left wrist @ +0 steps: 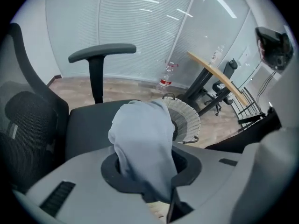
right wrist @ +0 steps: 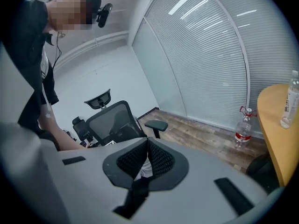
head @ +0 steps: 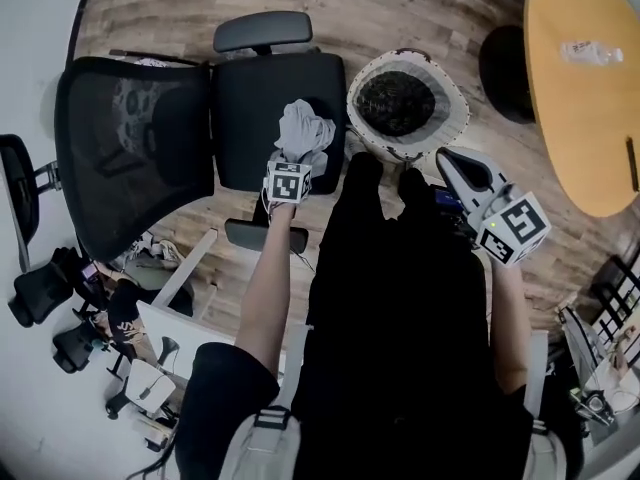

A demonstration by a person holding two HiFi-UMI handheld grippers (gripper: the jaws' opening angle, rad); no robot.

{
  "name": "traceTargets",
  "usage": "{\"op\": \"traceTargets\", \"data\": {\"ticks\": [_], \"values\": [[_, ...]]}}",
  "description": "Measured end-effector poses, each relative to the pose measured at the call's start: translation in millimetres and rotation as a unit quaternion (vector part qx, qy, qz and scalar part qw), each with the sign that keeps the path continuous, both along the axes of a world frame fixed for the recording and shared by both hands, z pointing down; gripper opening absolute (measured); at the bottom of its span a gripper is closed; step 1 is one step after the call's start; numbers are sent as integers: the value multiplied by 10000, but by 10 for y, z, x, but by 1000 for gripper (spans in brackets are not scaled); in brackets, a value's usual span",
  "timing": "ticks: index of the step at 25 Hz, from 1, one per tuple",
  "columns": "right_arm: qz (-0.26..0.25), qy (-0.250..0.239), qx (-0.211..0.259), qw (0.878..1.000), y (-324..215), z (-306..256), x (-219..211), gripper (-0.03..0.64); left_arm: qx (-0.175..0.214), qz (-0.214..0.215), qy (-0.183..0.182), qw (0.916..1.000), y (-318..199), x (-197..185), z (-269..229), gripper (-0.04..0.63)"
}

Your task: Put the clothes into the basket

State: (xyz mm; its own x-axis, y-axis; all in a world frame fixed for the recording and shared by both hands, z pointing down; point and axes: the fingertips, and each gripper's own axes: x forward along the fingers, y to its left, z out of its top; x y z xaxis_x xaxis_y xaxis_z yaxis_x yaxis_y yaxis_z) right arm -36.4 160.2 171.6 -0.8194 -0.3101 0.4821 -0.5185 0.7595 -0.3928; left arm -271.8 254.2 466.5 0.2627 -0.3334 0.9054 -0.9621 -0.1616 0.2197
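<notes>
A light grey garment (head: 305, 128) hangs bunched from my left gripper (head: 296, 158), which is shut on it just above the black office chair's seat (head: 265, 108). In the left gripper view the garment (left wrist: 142, 134) fills the space between the jaws and hides the fingertips of the left gripper (left wrist: 147, 169). The white woven basket (head: 455, 118) with a dark lining stands on the floor right of the chair; it also shows behind the cloth as the basket (left wrist: 189, 120). My right gripper (head: 446, 158) hovers beside the basket's near rim. Its pads meet at the tip of the right gripper (right wrist: 147, 143).
The chair's mesh backrest (head: 130, 148) lies to the left, with armrests (head: 262, 30) at both sides of the seat. A round wooden table (head: 585, 88) stands at the right with a water bottle (right wrist: 290, 101) on it. Another bottle (left wrist: 167, 76) stands on the floor by the blinds.
</notes>
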Motion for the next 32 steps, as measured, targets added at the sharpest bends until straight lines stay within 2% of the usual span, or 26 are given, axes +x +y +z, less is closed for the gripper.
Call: {"op": "traceTargets", "data": {"ticks": [4,9,16,23,32], "values": [[251,-18,132,9996,-31,-48,182,17,375,275,148,9988,-94,212,-317,115],[677,-82,331,9971,-134,-133,387,17,726,738,108,9946,-230,403,-724,115],[1221,-152,494,9912,-234,-310,705,17,1206,1536,232,9805,-416,765,-1178,115],[1412,-157,506,9886,-194,-370,849,17,1305,1980,405,9706,-537,1095,-1304,115],[1398,-220,452,9889,-257,-331,1096,17,1263,2134,405,9679,-658,1432,-1353,114]]}}
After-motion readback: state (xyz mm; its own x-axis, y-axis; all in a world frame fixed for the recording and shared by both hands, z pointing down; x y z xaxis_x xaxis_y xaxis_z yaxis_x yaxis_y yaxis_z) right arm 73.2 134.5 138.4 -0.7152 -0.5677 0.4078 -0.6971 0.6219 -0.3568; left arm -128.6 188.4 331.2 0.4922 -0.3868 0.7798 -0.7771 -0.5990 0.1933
